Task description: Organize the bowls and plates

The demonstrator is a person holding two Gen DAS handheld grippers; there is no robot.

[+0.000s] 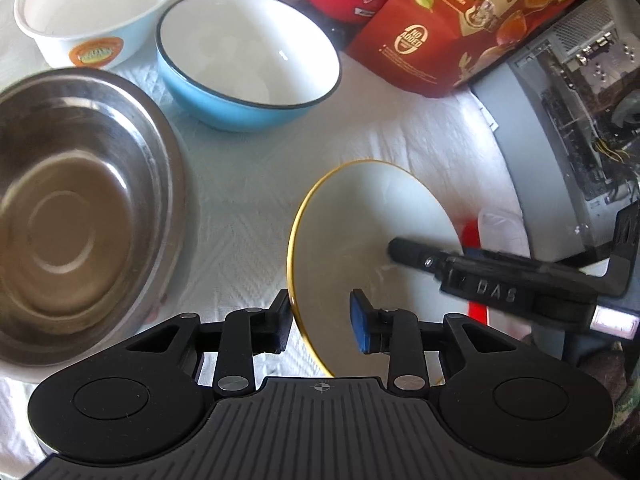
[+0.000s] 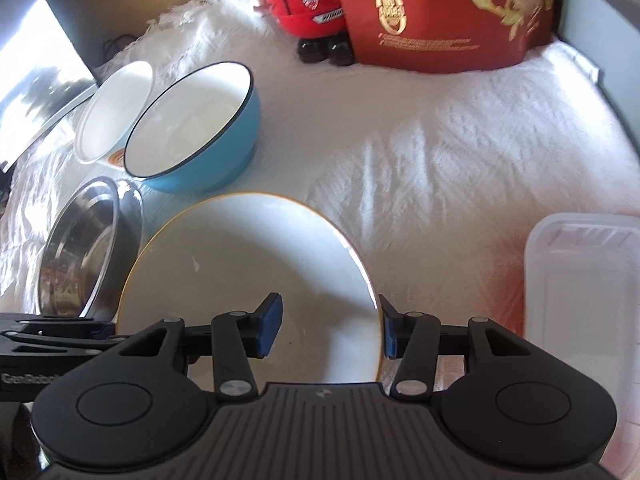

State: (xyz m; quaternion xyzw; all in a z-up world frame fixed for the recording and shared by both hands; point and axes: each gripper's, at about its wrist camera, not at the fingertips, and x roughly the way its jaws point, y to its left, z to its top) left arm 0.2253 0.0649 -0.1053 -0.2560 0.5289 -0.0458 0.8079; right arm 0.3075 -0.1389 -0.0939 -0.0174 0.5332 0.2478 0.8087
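I see a white cloth (image 2: 460, 160) over the table, with a steel bowl (image 1: 76, 216) at the left, then a blue bowl (image 1: 248, 60) and a white bowl (image 1: 92, 12) behind it. A yellow-rimmed plate (image 2: 248, 264) lies nearest me. My right gripper (image 2: 330, 330) straddles its right rim, spread. My left gripper (image 1: 320, 320) straddles its left rim, spread, pads not pressing.

Bright daylight, strongest from the left in the right wrist view: white cloth (image 2: 440, 152) blown out, w/ patchy sun streaks and soft shadows. Glare on steel bowl (image 1: 80, 208) and blue bowl (image 1: 248, 60) rim. Fisheye bends edges, corners go black. Right gripper (image 1: 480, 276) motion-blurred in left view; red bag (image 2: 448, 16) print soft.
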